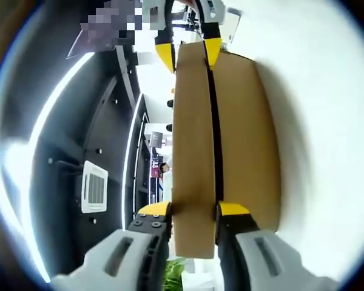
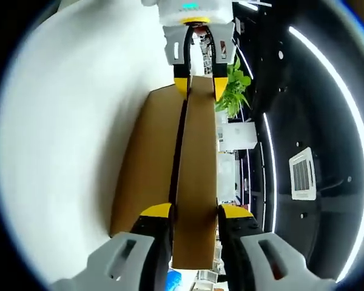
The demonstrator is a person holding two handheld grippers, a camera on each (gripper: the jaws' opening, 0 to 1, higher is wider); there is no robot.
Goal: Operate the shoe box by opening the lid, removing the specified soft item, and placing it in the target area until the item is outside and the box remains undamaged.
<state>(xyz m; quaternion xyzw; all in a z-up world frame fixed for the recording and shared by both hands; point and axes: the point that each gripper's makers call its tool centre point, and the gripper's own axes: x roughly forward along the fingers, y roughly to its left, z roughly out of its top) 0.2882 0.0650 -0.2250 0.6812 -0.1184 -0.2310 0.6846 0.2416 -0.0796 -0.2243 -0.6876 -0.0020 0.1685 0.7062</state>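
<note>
A brown cardboard shoe box [image 1: 247, 139] lies on a white table [image 1: 318, 121], and both views are rolled on their side. Its lid [image 1: 194, 151] stands a little off the box body, with a dark gap between them. My left gripper [image 1: 194, 211] is shut on the near end of the lid. My right gripper [image 1: 188, 51] grips the far end. In the right gripper view, the right gripper [image 2: 195, 212] pinches the lid [image 2: 197, 170] beside the box body [image 2: 147, 163] on the table [image 2: 67, 121]. The left gripper [image 2: 198, 82] holds the opposite end. The box contents are hidden.
A dark ceiling with curved light strips and a square air vent [image 1: 94, 187] lies to one side. A green potted plant [image 2: 233, 91] stands past the table edge. Room furniture shows far off.
</note>
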